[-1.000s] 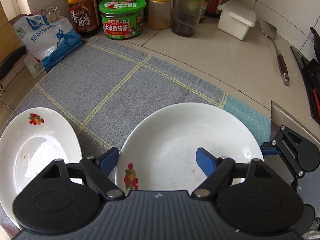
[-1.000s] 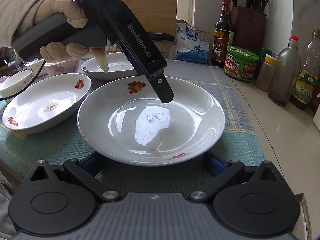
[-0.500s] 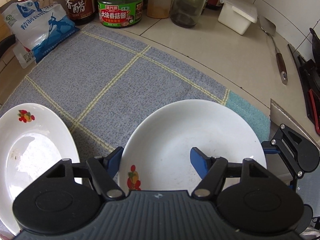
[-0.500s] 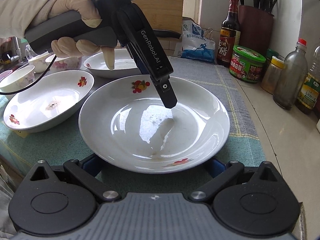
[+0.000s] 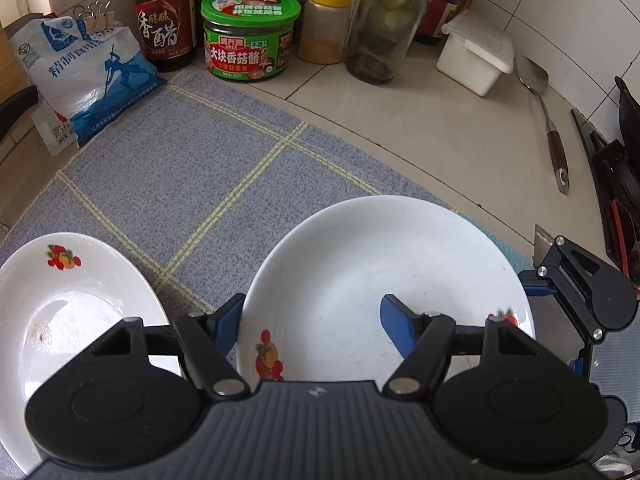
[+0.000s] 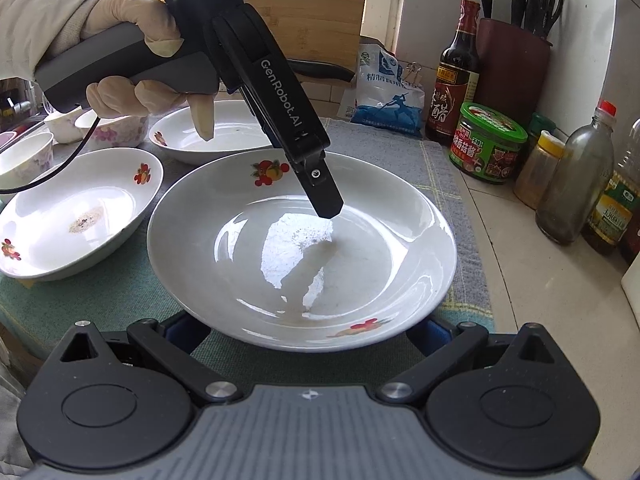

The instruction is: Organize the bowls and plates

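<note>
Plate white, glossy, fruit-printed, perhaps faintly smudged.

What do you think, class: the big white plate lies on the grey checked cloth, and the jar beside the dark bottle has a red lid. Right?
One slip: the jar beside the dark bottle has a green lid, as the left wrist view shows. The big white plate does lie on the grey checked cloth.

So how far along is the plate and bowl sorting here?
Done: nothing stacked yet. In hand: the left tool straddles the big plate's rim, jaws just closing, no clamp visible; the right tool sits open at its near edge. Left: the side plate, the back plate and the small bowls lie apart.
</note>
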`<state>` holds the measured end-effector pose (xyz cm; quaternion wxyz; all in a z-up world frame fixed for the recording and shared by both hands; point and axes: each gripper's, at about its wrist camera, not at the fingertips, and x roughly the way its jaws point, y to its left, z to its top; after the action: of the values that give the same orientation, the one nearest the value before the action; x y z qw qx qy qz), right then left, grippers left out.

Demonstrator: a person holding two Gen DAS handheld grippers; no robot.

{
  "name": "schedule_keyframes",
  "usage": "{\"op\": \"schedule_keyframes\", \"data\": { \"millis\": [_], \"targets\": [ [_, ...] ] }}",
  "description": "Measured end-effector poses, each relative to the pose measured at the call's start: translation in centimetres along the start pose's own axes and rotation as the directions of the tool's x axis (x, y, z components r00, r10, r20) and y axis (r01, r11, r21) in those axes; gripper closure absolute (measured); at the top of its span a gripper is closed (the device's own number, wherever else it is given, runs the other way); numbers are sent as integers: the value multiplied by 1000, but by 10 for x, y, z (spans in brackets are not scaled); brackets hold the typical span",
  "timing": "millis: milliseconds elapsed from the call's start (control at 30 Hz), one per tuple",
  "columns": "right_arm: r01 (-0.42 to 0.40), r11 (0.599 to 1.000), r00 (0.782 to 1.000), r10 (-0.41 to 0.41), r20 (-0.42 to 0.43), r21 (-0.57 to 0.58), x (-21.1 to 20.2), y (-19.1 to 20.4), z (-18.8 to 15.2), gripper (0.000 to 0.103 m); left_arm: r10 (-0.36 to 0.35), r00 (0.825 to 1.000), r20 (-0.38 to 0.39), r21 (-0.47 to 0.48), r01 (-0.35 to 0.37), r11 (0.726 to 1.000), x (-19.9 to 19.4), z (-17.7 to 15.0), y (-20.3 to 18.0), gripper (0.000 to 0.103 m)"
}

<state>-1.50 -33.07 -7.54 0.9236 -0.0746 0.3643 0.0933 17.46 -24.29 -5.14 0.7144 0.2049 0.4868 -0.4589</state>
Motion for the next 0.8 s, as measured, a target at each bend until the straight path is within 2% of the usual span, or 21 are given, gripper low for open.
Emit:
{"op": "schedule_keyframes", "data": {
  "millis": [500, 800],
  "targets": [
    [-35, 998, 999, 35, -12, -42, 33, -53, 33, 0, 21, 999, 49, -41, -19, 999, 15, 47, 21, 32],
    [-55, 997, 998, 53, -23, -51, 53, -75, 41, 0, 31, 998, 57, -59, -28, 998, 29, 71, 29, 32]
  ]
}}
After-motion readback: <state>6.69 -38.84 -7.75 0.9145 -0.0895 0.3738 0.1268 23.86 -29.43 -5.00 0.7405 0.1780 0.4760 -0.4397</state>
